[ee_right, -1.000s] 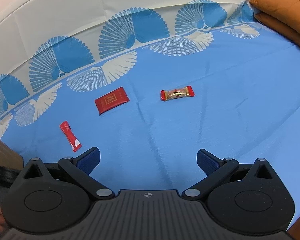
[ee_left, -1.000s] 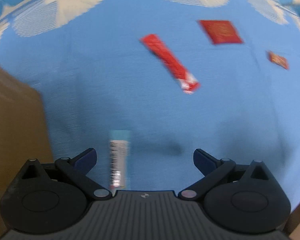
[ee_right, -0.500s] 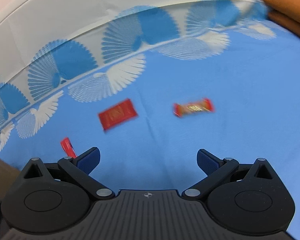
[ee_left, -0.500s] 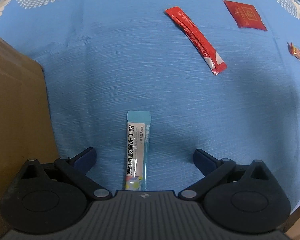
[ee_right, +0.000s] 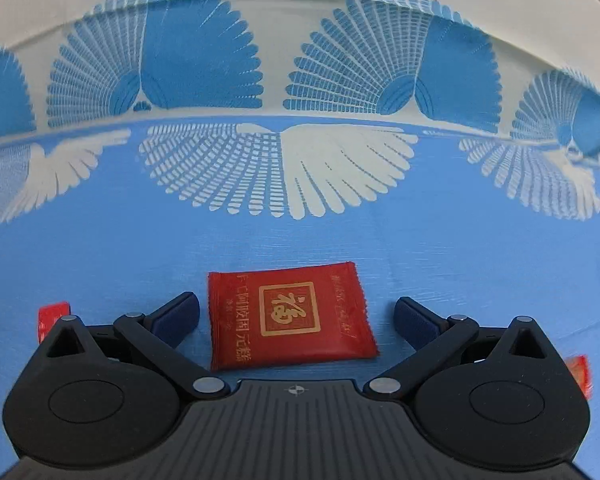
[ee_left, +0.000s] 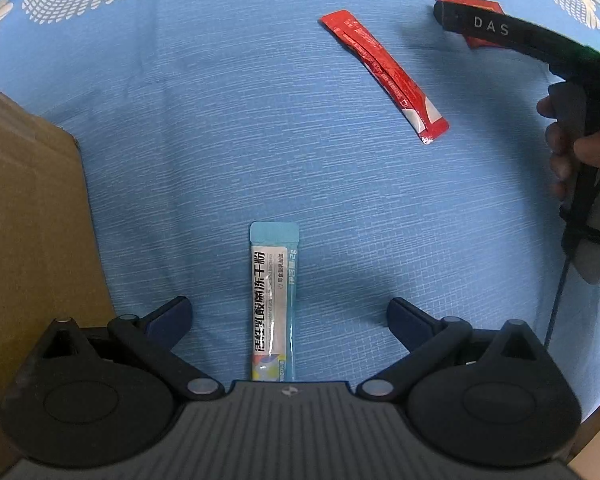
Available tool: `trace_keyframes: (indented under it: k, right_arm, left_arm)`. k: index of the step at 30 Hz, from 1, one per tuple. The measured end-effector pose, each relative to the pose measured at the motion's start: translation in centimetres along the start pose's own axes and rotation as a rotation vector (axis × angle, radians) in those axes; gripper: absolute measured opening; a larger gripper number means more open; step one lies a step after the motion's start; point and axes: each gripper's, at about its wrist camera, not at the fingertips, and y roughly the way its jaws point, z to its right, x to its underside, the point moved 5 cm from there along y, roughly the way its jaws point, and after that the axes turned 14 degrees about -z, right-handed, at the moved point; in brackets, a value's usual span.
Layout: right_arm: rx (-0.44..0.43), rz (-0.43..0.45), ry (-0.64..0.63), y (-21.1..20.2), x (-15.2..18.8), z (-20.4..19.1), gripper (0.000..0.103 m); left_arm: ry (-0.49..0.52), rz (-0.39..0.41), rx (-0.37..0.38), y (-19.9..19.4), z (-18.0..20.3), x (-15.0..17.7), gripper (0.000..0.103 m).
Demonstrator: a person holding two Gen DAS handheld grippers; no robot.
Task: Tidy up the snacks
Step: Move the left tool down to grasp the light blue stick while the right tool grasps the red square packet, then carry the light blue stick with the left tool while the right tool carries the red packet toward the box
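Left claw [ee_left: 288,316] is spread wide, holding nothing, straddling a blue stick sachet [ee_left: 274,304] whose near end is hidden under the claw body. Right claw [ee_right: 296,314], equally wide and empty, straddles a red packet [ee_right: 290,316]. Two red wrappers [ee_right: 50,318] are cut off behind its links.

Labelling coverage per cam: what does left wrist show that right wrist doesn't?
Left wrist only: the blue-and-white stick sachet lying between the open left gripper fingers, the cardboard box, and the right hand.

Right wrist only: the white fan-patterned border and the open right gripper straddling the packet.

Both: the blue cloth, the square red packet and the long red sachet.
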Motion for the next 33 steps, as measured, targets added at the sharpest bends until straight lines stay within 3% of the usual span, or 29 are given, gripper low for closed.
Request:
trace_keyframes:
  k: [2, 4, 5, 6, 7, 12, 17, 20, 22, 24, 26, 29, 31, 32, 33]
  right_arm:
    - [0.001, 0.021, -0.012, -0.1, 0.3, 0.0, 0.103]
    - [0.001, 0.02, -0.026, -0.2, 0.5, 0.2, 0.101]
    - [-0.003, 0.008, -0.023, -0.4, 0.4, 0.2, 0.095]
    - [-0.004, 0.013, -0.021, -1.0, 0.4, 0.2, 0.072]
    - [-0.004, 0.021, -0.031, -1.3, 0.4, 0.0, 0.065]
    - [-0.002, -0.05, 0.009, -3.9, 2.0, 0.2, 0.062]
    - [-0.02, -0.04, 0.119, -11.5, 5.9, 1.5, 0.062]
    - [-0.026, -0.019, 0.138, -15.7, 8.5, 1.9, 0.062]
    - [-0.02, -0.023, 0.159, -17.3, 9.9, 2.3, 0.062]
    - [-0.004, -0.031, 0.195, -18.3, 10.9, 3.0, 0.062]
    - [-0.004, -0.045, 0.24, -19.3, 11.7, 3.7, 0.062]
    - [-0.018, -0.026, 0.26, -21.4, 12.6, 3.9, 0.062]
    - [-0.024, -0.021, 0.247, -22.2, 13.1, 3.7, 0.063]
    - [-0.023, -0.022, 0.241, -22.4, 13.3, 3.6, 0.063]
    - [-0.02, -0.026, 0.238, -22.3, 13.5, 3.6, 0.063]
  left_arm:
    - [-0.006, 0.0, -0.005, -0.2, 0.4, 0.2, 0.103]
    - [-0.05, 0.028, -0.034, -1.1, 0.0, 0.7, 0.086]
    - [-0.068, 0.045, -0.022, -1.8, -0.1, 1.0, 0.056]
    - [-0.076, 0.05, -0.016, -2.4, -0.2, 1.2, 0.016]
    - [-0.088, 0.047, -0.007, -2.8, -0.5, 1.4, 0.017]
    - [-0.119, 0.087, 0.034, -5.6, -2.1, 3.6, 0.016]
    - [-0.13, 0.159, 0.074, -9.5, -3.3, 7.0, 0.016]
    - [-0.09, 0.15, 0.093, -9.1, -2.5, 7.2, 0.021]
    - [-0.11, 0.144, 0.061, -8.1, -2.4, 6.9, 0.017]
    - [-0.114, 0.148, 0.029, -8.2, -1.9, 6.8, 0.0]
    - [-0.107, 0.166, 0.059, -9.2, -1.5, 7.4, 0.0]
    - [-0.085, 0.206, 0.034, -10.7, -0.9, 8.1, 0.0]
    - [-0.098, 0.175, 0.064, -10.3, -1.0, 8.1, 0.006]
    - [-0.092, 0.151, 0.086, -9.5, -0.9, 8.0, 0.026]
    - [-0.088, 0.129, 0.091, -8.5, -0.9, 7.8, 0.056]
